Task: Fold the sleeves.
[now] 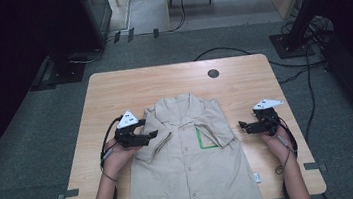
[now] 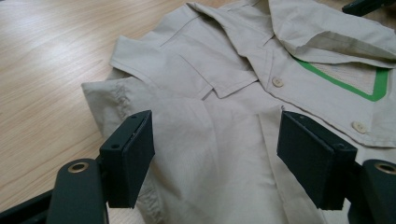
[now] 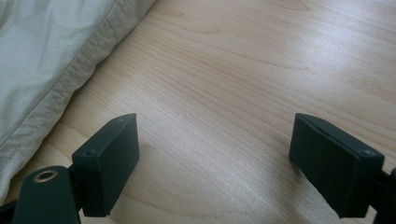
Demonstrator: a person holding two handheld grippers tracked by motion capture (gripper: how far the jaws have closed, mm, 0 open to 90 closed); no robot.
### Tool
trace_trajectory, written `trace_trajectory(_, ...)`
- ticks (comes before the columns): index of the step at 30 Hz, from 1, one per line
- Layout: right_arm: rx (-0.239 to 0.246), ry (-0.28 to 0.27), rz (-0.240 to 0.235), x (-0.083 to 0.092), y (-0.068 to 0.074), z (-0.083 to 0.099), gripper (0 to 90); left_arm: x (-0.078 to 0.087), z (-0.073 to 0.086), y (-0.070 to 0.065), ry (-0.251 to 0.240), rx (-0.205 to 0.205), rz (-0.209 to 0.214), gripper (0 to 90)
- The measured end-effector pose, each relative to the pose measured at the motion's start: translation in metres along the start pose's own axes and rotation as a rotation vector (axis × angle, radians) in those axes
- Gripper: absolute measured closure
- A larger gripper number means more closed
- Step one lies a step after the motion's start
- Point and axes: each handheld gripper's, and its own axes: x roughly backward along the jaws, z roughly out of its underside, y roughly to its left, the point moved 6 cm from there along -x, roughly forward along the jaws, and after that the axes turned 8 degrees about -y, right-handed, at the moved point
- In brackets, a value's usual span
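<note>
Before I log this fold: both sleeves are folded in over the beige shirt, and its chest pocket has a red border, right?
Not quite. The border of the chest pocket on the beige shirt is green, not red, as the left gripper view shows. The rest stands.

A beige short-sleeved shirt point(image 1: 192, 163) lies flat on its back in the middle of the table, collar at the far side and hem at the near edge. It is buttoned down the front. Both sleeves are folded inward over the chest. A green outline marks the chest pocket, partly covered by the right sleeve. The cloth has some soft wrinkles.
</note>
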Motion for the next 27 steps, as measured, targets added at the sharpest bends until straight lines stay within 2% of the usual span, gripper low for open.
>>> trace_trajectory(2, 0.0, 0.0, 0.0, 0.0, 0.0, 0.0, 15.6, 0.001, 0.0, 0.001, 0.004, 0.019, -0.007, 27.4)
trace_trajectory(5, -0.001, 0.0, 0.0, 0.0, 0.0, 0.0, 15.6, 0.004, -0.002, 0.002, 0.002, 0.022, -0.02, 27.4)
trace_trajectory(11, -0.001, 0.0, -0.001, 0.0, 0.0, 0.0, 15.6, 0.007, 0.0, 0.006, 0.008, 0.009, -0.033, 27.4)
trace_trajectory(14, 0.0, 0.0, -0.001, 0.0, 0.0, 0.0, 15.6, 0.009, 0.001, 0.009, 0.007, -0.016, -0.067, 27.4)
trace_trajectory(19, 0.0, 0.0, 0.0, 0.0, 0.0, 0.0, 15.6, 0.011, 0.005, 0.013, 0.017, -0.01, -0.062, 27.4)
trace_trajectory(22, 0.0, 0.0, 0.0, 0.0, 0.0, 0.0, 15.6, 0.014, 0.005, 0.017, 0.011, 0.009, -0.062, 27.4)
trace_trajectory(27, 0.0, 0.0, 0.0, 0.0, 0.0, 0.0, 15.6, 0.018, 0.006, 0.02, 0.003, 0.015, -0.058, 27.4)
